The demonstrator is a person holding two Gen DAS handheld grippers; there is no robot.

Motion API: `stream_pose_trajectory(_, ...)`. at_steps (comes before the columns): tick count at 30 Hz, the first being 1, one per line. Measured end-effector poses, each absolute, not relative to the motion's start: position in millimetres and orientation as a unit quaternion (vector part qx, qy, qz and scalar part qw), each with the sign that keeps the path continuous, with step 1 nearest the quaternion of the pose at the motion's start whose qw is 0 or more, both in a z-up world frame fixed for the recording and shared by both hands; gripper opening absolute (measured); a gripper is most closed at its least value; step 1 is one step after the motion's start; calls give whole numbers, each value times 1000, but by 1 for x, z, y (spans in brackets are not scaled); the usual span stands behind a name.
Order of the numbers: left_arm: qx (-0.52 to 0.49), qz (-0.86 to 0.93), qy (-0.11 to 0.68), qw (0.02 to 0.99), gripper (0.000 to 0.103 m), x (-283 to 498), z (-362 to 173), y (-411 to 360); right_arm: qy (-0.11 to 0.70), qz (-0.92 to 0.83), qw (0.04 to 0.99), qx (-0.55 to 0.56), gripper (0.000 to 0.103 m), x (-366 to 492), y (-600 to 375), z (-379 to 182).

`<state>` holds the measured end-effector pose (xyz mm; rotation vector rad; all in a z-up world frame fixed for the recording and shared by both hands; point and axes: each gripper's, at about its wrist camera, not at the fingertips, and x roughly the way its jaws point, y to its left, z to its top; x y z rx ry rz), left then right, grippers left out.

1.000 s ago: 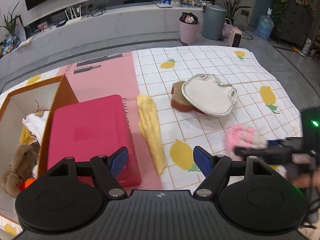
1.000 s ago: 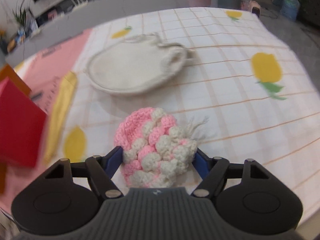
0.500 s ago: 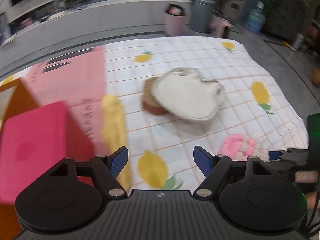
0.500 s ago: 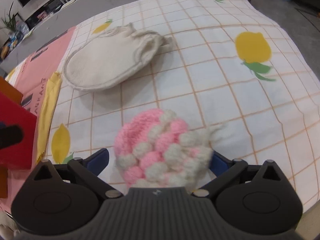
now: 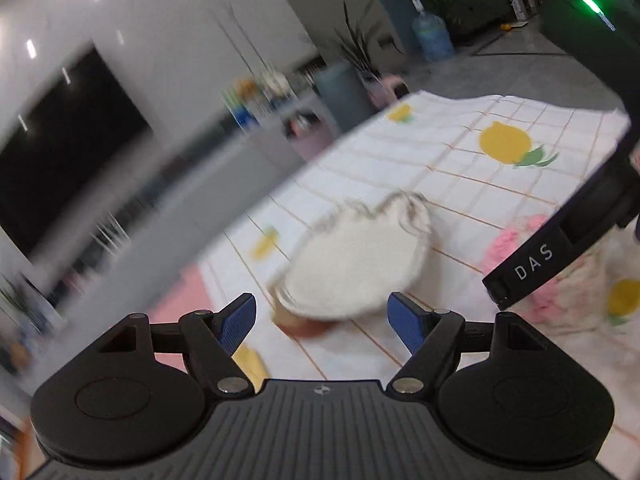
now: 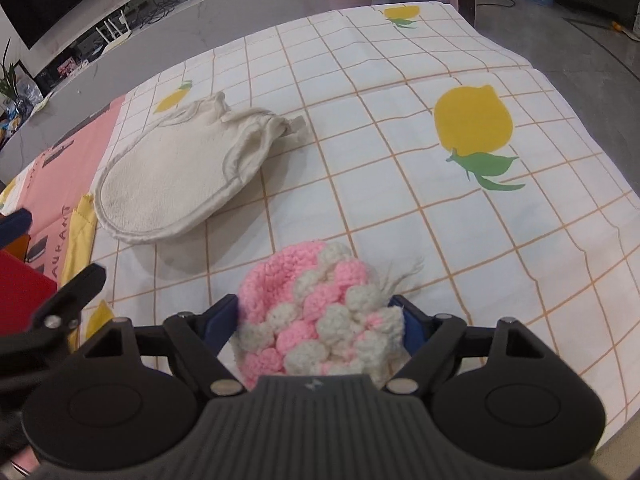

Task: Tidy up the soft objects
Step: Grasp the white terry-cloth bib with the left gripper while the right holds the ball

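Half the knitted hat (image 6: 316, 316) hidden

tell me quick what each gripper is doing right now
Left gripper: open, nothing between its fingers.
Right gripper: jaws just been closing around the pink and white knitted hat; fingers at its sides, firm grip cannot be told.

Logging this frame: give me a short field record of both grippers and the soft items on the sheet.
left gripper: open, empty, aimed toward cream bib
right gripper: jaws just closing, pads against pink-and-white knitted hat
cream bib: flat on lemon-print sheet, apart from the hat
yellow cloth: left of bib, at pink mat edge
view quality: left wrist view blurred
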<state>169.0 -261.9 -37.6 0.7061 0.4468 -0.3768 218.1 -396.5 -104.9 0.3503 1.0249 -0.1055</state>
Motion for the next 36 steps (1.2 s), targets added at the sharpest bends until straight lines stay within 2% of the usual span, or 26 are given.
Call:
stream_pose_trajectory(9,412,-207,185,868,87,159,-71,-283,485,-46,860,154,88,220,-392,-107)
stream_pose_trajectory(12,454,-195,152,856,86,151,-86,-288,484,-48,860,154,88,220,-392,-107)
stream_pose_trajectory(15,497,-164,115,844,68,150,-101,-294,481,-41,863,149,92,220,-390,-108)
stream_pose_trajectory(19,491,-151,136,847,48,165,-108,-298,482,-43,865,133,92,220,-386,-108)
stream_pose_trajectory(23,504,-135,123,844,44,177,-115,-301,480,-42,865,140,92,220,-388,-108)
stream_pose_trajectory(24,514,-140,108,839,39,177,-117,-302,479,-41,865,140,92,220,-388,-109)
stream_pose_trajectory(28,526,-161,72,832,10,173,-120,-298,478,-38,868,130,94,220,-386,-110)
stream_pose_trajectory(31,536,-177,41,825,5,162,-125,-292,480,-37,868,119,94,220,-383,-110)
stream_pose_trajectory(36,500,-190,82,841,5,142,-114,-280,478,-32,870,118,94,219,-384,-110)
